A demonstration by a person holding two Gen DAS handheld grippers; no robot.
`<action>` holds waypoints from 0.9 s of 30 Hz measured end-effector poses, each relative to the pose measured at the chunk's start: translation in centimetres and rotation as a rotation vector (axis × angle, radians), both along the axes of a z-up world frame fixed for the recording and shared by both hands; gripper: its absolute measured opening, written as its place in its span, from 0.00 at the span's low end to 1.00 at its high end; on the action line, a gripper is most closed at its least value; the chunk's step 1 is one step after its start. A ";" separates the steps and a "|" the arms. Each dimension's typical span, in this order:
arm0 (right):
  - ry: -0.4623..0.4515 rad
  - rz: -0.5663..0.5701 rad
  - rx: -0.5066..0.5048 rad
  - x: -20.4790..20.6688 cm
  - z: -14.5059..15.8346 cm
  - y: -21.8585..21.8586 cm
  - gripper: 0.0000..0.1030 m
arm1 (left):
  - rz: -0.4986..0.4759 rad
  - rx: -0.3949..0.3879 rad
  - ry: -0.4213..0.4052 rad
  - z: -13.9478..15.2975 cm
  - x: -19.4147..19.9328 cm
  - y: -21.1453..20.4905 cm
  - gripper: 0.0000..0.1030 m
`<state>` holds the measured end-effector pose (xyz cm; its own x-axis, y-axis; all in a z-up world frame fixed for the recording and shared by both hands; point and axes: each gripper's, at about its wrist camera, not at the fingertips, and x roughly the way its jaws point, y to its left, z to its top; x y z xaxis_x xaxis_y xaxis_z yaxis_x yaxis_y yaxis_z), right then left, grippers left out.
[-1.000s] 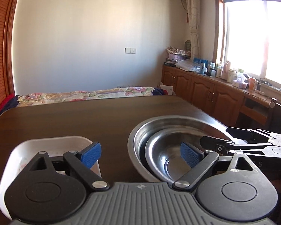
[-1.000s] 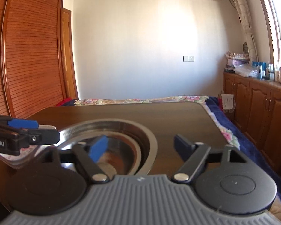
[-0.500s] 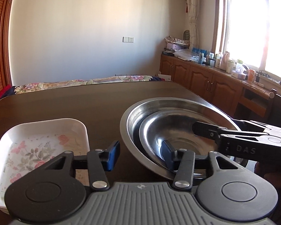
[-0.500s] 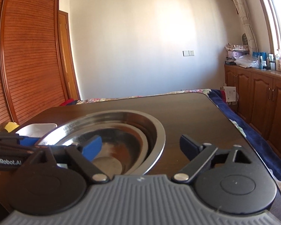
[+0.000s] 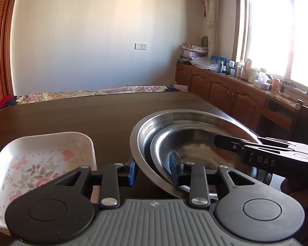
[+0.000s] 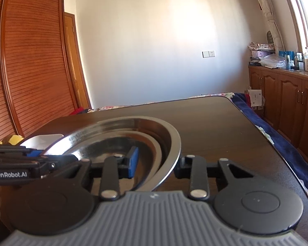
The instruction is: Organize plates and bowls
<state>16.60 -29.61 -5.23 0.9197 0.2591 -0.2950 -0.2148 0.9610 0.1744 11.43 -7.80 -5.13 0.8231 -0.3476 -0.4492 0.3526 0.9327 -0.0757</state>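
A large steel bowl sits on the dark table with a smaller steel bowl nested in it. My left gripper is closed on the near left rims of both bowls, one finger outside, one inside. My right gripper straddles the large bowl's near right rim with both bowls' walls between its fingers; contact is unclear. The inner bowl shows there too. A white floral rectangular dish lies left of the bowls.
The dark wooden table stretches ahead. A bed with a floral cover lies beyond its far edge. Wooden cabinets with bottles line the right wall. A slatted wardrobe stands on the left.
Both grippers have narrowed from wide open around the bowl rims. The left one moved right from the white dish onto the bowls' left rims.
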 end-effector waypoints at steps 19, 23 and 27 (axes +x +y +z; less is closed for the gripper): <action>-0.025 0.044 0.058 -0.1 1.4 -0.2 0.32 | -0.015 -0.032 -0.035 2.6 -0.7 2.5 0.31; -0.042 0.058 0.052 0.2 2.4 0.4 0.32 | 0.001 -0.030 -0.040 3.6 -0.5 3.4 0.32; -0.052 0.088 0.047 0.7 3.1 1.4 0.32 | 0.027 -0.016 -0.040 4.2 -0.5 4.6 0.32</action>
<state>17.34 -28.25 -2.13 0.9065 0.3519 -0.2332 -0.3078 0.9290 0.2053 10.95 -3.17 -0.97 0.8494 -0.3318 -0.4104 0.3300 0.9408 -0.0775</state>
